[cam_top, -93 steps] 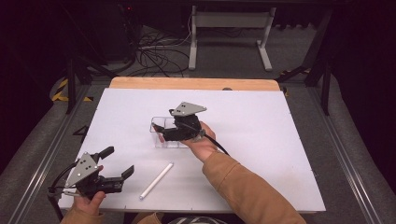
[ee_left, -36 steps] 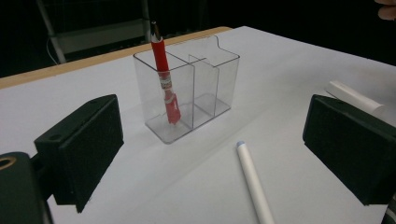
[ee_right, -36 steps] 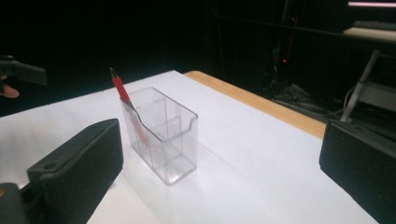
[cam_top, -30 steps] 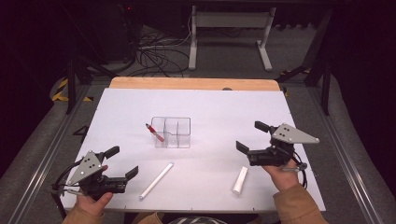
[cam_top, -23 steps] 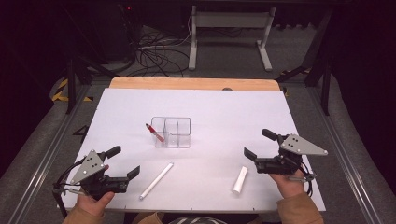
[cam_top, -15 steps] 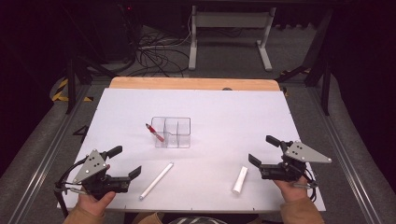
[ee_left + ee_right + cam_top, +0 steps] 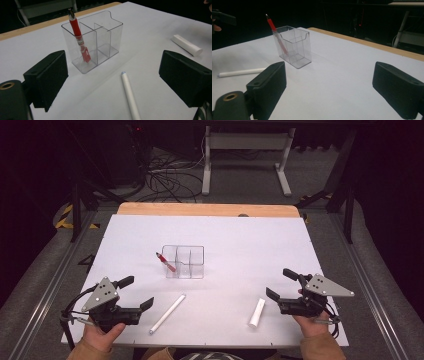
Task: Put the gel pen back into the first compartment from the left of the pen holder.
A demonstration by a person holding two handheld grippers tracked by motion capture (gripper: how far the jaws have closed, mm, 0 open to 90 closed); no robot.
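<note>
A clear divided holder (image 7: 184,261) (image 7: 97,42) (image 7: 294,47) stands mid-table. A red pen (image 7: 166,262) (image 7: 78,35) (image 7: 274,32) leans in its left end compartment. A long white pen (image 7: 167,313) (image 7: 130,97) (image 7: 240,72) lies at the front, just right of my left gripper (image 7: 137,292) (image 7: 113,67), which is open and empty. A short white stick (image 7: 257,312) (image 7: 187,45) lies left of my right gripper (image 7: 280,284) (image 7: 329,77). That gripper is open; its jaws have just been closing a little with nothing between them.
The white table top (image 7: 250,245) ends in a wooden strip (image 7: 210,210) at the far edge. Beyond it are a desk frame (image 7: 245,150) and cables (image 7: 160,175) on the floor. Metal rails (image 7: 50,290) run along both sides.
The right gripper left the holder, with the red pen now standing in it, and came back to the front right, sinking toward the table. The left gripper has kept still.
</note>
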